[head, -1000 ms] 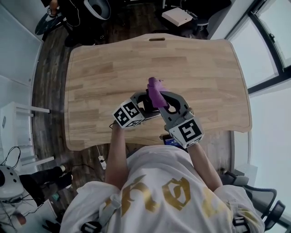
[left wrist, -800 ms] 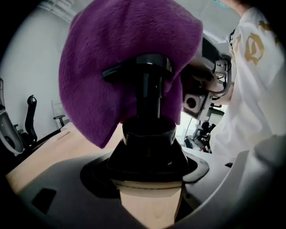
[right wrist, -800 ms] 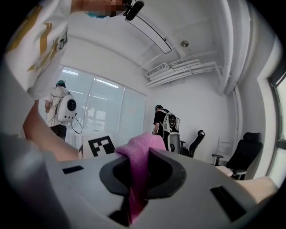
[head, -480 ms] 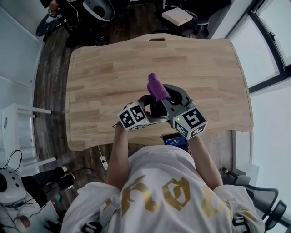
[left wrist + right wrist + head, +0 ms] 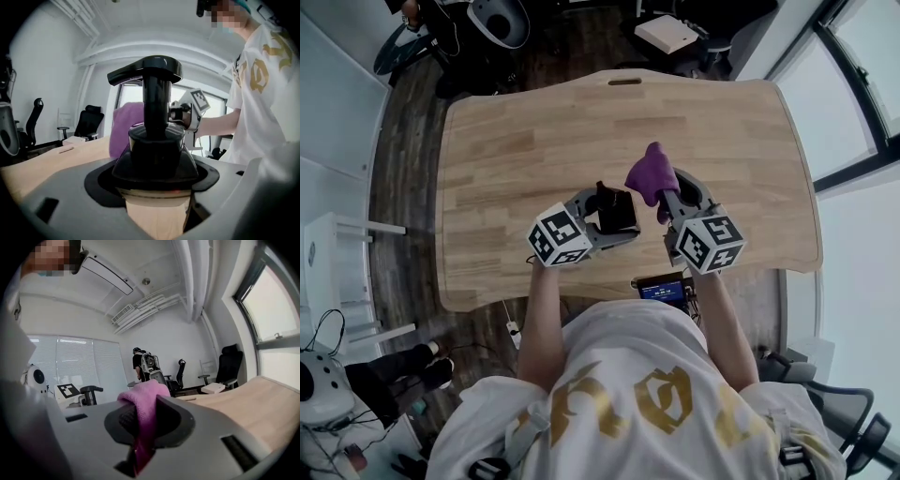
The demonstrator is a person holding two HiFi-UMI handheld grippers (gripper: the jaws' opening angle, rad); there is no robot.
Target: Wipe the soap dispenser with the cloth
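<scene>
A black soap dispenser (image 5: 614,208) (image 5: 156,140) with a pump top is held above the wooden table (image 5: 516,141). My left gripper (image 5: 609,217) (image 5: 157,187) is shut on its body. The purple cloth (image 5: 652,174) (image 5: 143,420) is pinched in my right gripper (image 5: 667,199) (image 5: 140,437), which is shut on it. In the head view the cloth sits just right of the dispenser, apart from it. In the left gripper view the cloth (image 5: 125,129) shows behind the dispenser, with the right gripper's marker cube (image 5: 196,102) beyond.
The table's front edge (image 5: 609,295) lies just before the person's body. A phone-like device (image 5: 661,289) shows at that edge. Office chairs (image 5: 502,19) and a white box (image 5: 667,34) stand beyond the far edge. Windows run along the right.
My right gripper has pulled the cloth off the dispenser, moving right and farther away. The left gripper has shifted slightly left with the dispenser, which now shows uncovered.
</scene>
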